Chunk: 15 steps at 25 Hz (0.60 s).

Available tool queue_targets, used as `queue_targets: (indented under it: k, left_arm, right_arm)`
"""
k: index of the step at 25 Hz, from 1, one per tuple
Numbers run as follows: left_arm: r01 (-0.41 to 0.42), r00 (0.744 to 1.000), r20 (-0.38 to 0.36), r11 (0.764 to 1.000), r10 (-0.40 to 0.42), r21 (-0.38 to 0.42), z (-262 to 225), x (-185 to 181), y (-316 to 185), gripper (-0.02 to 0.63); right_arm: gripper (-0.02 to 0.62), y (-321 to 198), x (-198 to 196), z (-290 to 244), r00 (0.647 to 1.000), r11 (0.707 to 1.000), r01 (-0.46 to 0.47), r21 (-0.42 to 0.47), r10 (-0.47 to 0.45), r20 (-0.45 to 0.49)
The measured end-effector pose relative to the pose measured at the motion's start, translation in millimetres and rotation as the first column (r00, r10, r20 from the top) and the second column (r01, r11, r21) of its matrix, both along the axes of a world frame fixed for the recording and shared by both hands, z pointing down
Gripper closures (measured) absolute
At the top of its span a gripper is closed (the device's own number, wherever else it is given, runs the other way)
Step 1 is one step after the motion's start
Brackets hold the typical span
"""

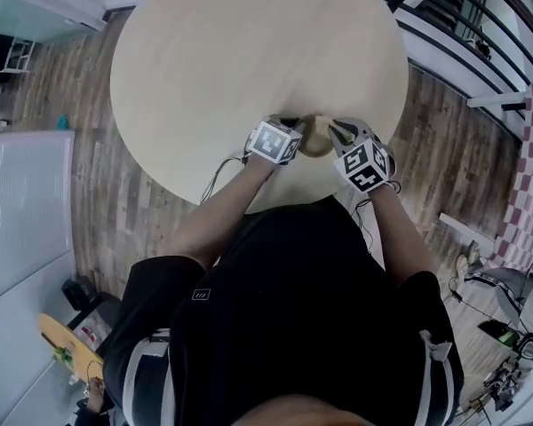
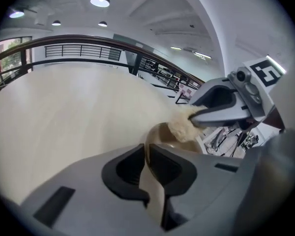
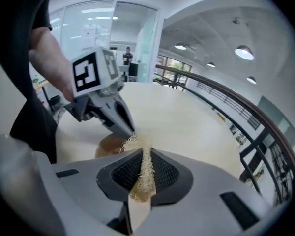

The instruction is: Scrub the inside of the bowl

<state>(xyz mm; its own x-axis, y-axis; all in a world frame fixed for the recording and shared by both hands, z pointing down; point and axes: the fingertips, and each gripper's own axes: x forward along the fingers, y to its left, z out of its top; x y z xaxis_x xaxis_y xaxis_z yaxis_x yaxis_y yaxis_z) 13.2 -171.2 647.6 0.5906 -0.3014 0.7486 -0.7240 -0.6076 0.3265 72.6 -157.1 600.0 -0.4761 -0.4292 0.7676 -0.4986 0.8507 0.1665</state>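
Big round pale wooden table (image 1: 249, 51), with the left gripper (image 2: 146, 154) clamped on the rim of a small tan bowl (image 1: 314, 138), which sits near the table's 5 o'clock edge, right in front of the person. The right gripper (image 3: 143, 159) is pinched tight on a pale fibrous scrub pad (image 3: 142, 178). In the head view the bowl lies at roughly 9 o'clock from the right tongs with the pad's tip at its rim, so I'd guess the right one does the scrubbing.
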Motion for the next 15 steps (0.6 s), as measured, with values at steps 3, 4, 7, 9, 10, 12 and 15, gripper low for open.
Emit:
queue_targets:
  k: [3, 4, 7, 9, 10, 12, 15]
  left_arm:
    - [0.029, 1.0, -0.01, 1.0, -0.029, 0.0, -1, -1, -2, 0.571]
    - [0.032, 0.999, -0.016, 0.999, -0.032, -0.003, -1, 0, -2, 0.571]
    - [0.015, 1.0, -0.007, 1.0, -0.015, 0.002, -2, 6, 3, 0.572]
    - [0.017, 1.0, 0.005, 1.0, -0.017, 0.007, 1, 6, 6, 0.574]
    - [0.023, 1.0, 0.01, 1.0, -0.023, 0.008, 2, 6, 7, 0.575]
    - [0.03, 0.999, 0.021, 0.999, -0.03, 0.012, 4, 5, 9, 0.577]
    - [0.046, 0.999, 0.002, 0.999, -0.046, 0.004, 3, 4, 12, 0.574]
  right_arm:
    - [0.537, 33, -21, 15, 0.968, 0.973, 0.222, -0.061, -0.227, -0.103]
    - [0.537, 43, -27, 25, 0.945, 0.955, 0.281, -0.095, -0.293, -0.148]
    - [0.537, 57, -39, 54, 0.883, 0.916, 0.363, -0.172, -0.397, -0.252]
    - [0.537, 54, -41, 70, 0.857, 0.912, 0.371, -0.177, -0.409, -0.314]
    - [0.537, 51, -41, 76, 0.852, 0.915, 0.367, -0.166, -0.402, -0.335]
    - [0.537, 40, -39, 78, 0.864, 0.934, 0.339, -0.117, -0.358, -0.354]
    - [0.538, 16, -31, 74, 0.915, 0.974, 0.226, -0.028, -0.222, -0.337]
